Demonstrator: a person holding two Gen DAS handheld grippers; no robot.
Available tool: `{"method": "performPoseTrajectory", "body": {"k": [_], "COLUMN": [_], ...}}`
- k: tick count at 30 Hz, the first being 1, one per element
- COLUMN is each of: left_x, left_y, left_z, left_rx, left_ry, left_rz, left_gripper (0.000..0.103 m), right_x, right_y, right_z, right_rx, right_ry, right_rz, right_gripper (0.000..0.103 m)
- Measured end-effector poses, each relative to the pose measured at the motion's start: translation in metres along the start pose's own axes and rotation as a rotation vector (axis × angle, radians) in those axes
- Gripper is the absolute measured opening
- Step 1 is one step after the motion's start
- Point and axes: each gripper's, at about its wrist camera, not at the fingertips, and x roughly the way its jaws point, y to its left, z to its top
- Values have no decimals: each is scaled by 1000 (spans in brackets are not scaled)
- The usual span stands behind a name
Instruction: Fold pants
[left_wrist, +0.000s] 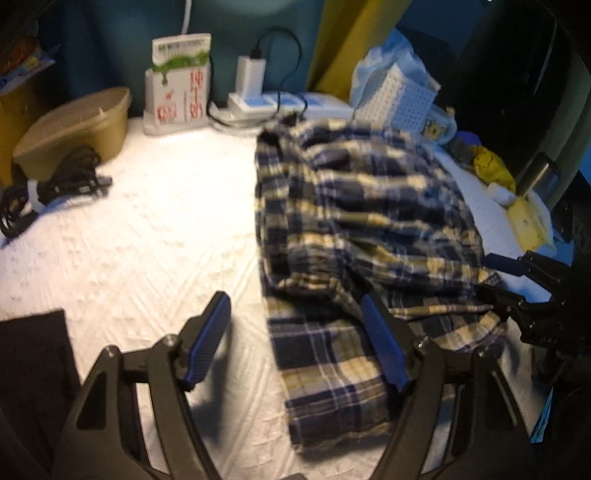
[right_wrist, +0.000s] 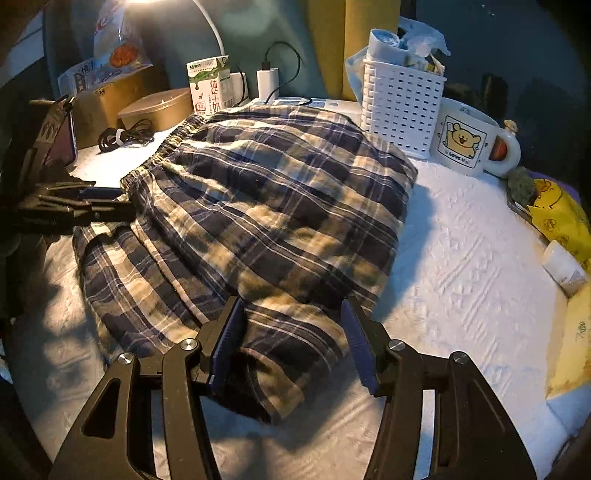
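Plaid pants (right_wrist: 266, 206) in dark blue and beige lie folded on the white table cover (right_wrist: 461, 258), their elastic waistband (right_wrist: 166, 151) toward the far left. My right gripper (right_wrist: 293, 341) stands open over the near edge of the cloth, which lies under and between its fingers without being pinched. In the left wrist view the pants (left_wrist: 362, 206) fill the right half. My left gripper (left_wrist: 297, 343) is open, its right finger (left_wrist: 384, 343) above the cloth's left border and its left finger over bare cover. The right gripper (left_wrist: 496, 278) shows at the cloth's right edge.
Along the back stand a milk carton (right_wrist: 208, 86), a brown lidded box (right_wrist: 155, 109), a white charger (right_wrist: 267, 81), a white slotted basket (right_wrist: 402, 110) and a bear mug (right_wrist: 465, 140). A coiled black cable (right_wrist: 125, 138) lies at left, a yellow bag (right_wrist: 561, 218) at right.
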Motion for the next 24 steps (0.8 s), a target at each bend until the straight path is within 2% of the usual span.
{"method": "performPoseTrajectory", "body": {"k": [4,9,14,20,24], "left_x": [-19,-6,23,42,56], "left_y": [2,-1,3,5,11], "left_z": [18,53,77,93,97], "left_rx": [-9,24,28,50,10], "left_ry": [-67,-95,-60,-53,-7], "left_rz": [-33,-24,1,15,-24], "left_gripper": [75,75,75,75,75], "right_x": [-12,-13,-7,7,13], "right_y": [-13,-35,-53,-73,-82], "right_z": [10,30,47,56,59], "right_rx": [20,70,111,171,212], "right_ry": [-40,-79,-107,-92,-90], "right_rz": [-13,-61,-78,-96,-104], "right_gripper": [58,58,63,66,73]}}
